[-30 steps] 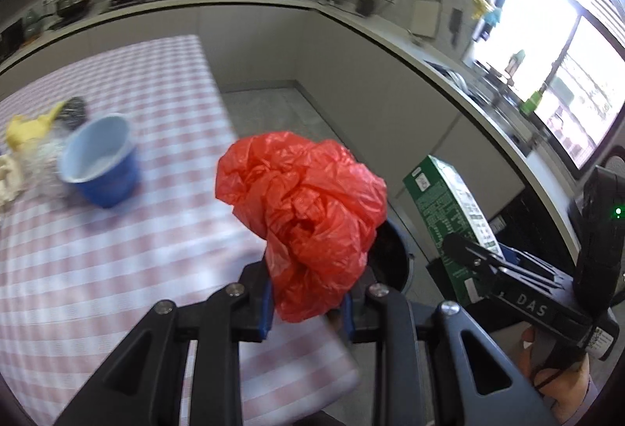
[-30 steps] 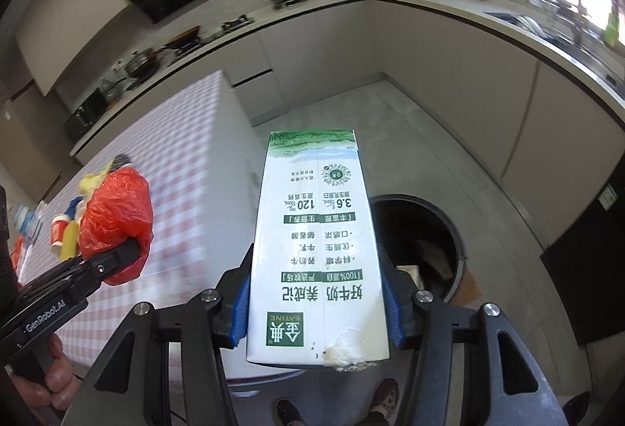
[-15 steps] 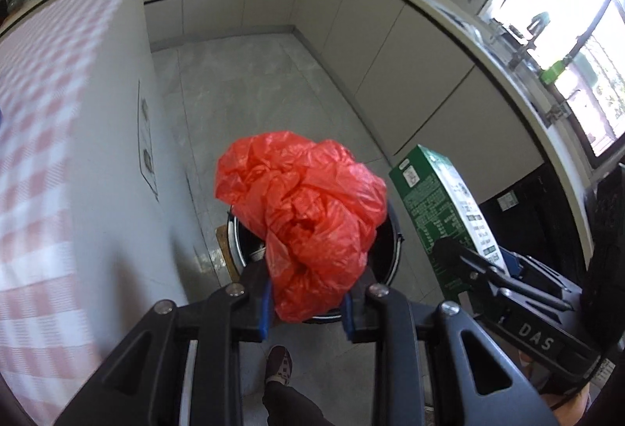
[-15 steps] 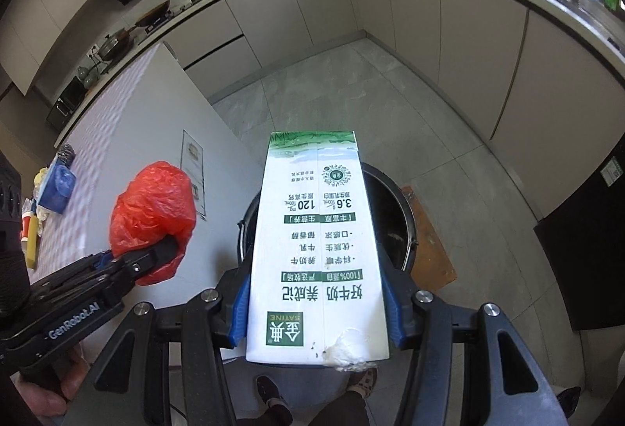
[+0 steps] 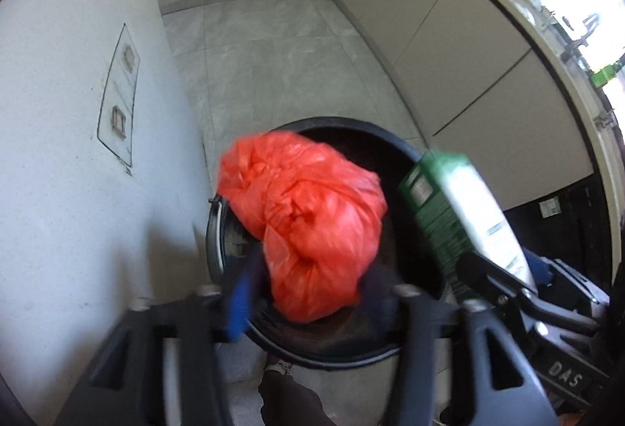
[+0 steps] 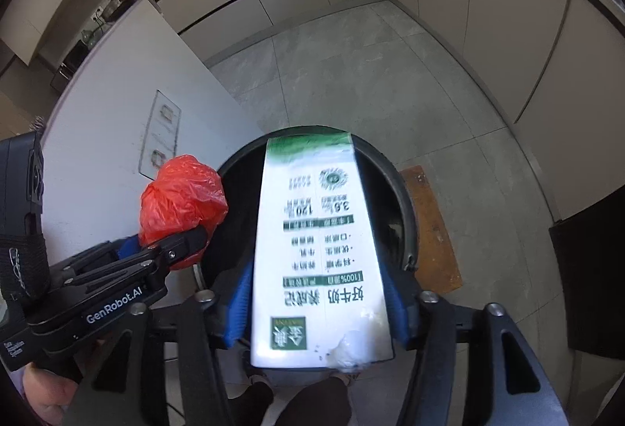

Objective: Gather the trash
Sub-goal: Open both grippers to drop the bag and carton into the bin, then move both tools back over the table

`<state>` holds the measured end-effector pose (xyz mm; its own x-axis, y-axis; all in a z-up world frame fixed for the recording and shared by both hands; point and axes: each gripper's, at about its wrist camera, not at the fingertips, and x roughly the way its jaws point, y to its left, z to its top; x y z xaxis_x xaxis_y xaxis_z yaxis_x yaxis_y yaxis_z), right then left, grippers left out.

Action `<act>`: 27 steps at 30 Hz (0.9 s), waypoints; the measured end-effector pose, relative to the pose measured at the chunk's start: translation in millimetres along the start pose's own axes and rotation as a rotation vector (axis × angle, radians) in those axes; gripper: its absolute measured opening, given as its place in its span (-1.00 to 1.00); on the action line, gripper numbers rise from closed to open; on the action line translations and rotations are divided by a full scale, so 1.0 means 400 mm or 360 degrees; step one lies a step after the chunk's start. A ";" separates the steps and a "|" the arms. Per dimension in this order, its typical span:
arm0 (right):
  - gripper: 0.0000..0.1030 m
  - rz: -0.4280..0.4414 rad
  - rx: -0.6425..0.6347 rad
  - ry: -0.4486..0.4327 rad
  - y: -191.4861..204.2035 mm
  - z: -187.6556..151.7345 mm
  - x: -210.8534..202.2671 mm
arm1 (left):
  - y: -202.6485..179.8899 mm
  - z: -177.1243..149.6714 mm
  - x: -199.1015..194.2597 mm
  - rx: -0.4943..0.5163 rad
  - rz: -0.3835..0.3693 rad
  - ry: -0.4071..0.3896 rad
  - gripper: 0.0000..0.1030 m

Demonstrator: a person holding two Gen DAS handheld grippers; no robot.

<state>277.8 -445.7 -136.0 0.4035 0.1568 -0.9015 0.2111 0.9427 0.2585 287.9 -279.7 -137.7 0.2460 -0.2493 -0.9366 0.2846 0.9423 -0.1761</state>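
Left gripper point(image 5: 308, 293): jaws just spread, blue pads drawn back from the red plastic bag point(image 5: 304, 226), which sits loose between them over the near-left part of the black bin point(image 5: 213, 230). Right gripper point(image 6: 318, 303): jaws also just widened, a sliver of gap showing on each side of the milk carton point(image 6: 318, 242), so hardly clamped any more; carton tilted top-down, far end over the bin's dark mouth.

To finish the drop cleanly:
- Keep both tools pointed steeply down and steady over the opening; no sideways swing while the pieces slip out.
- Open wider if the bag clings to a pad; crumpled film likely to snag, so perhaps a small shake.
- Mind the bag's left edge, close to the rim beside the white cabinet panel point(image 5: 78, 152); shift slightly right if it threatens to catch.
- Let the carton slide lengthwise, clear of the far rim.
- Keep the two tools apart, left of centre and right of centre.
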 end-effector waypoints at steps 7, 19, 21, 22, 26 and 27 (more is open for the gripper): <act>0.40 -0.0019 0.0016 -0.0068 -0.036 0.013 -0.026 | -0.026 0.011 -0.047 -0.0009 0.0020 -0.0075 0.33; 0.40 0.0023 0.0069 -0.0158 0.020 0.041 -0.221 | -0.025 0.011 -0.300 -0.0013 -0.0044 -0.0260 0.33; 0.40 0.0024 0.0044 -0.0178 0.044 0.042 -0.245 | -0.010 0.001 -0.339 -0.0031 -0.0060 -0.0278 0.33; 0.40 0.0027 0.0033 -0.0186 0.060 0.042 -0.254 | -0.003 -0.002 -0.361 -0.0048 -0.0064 -0.0292 0.33; 0.41 0.0054 0.0004 -0.0190 0.108 0.045 -0.288 | 0.032 -0.009 -0.416 -0.0078 -0.0079 -0.0329 0.33; 0.42 0.0061 -0.0002 -0.0190 0.122 0.045 -0.298 | 0.044 -0.013 -0.427 -0.0084 -0.0082 -0.0341 0.33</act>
<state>256.0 -423.5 -9.7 0.5143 0.1566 -0.8432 0.1925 0.9370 0.2914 246.1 -219.3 17.4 0.4253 -0.3336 -0.8413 0.2541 0.9362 -0.2428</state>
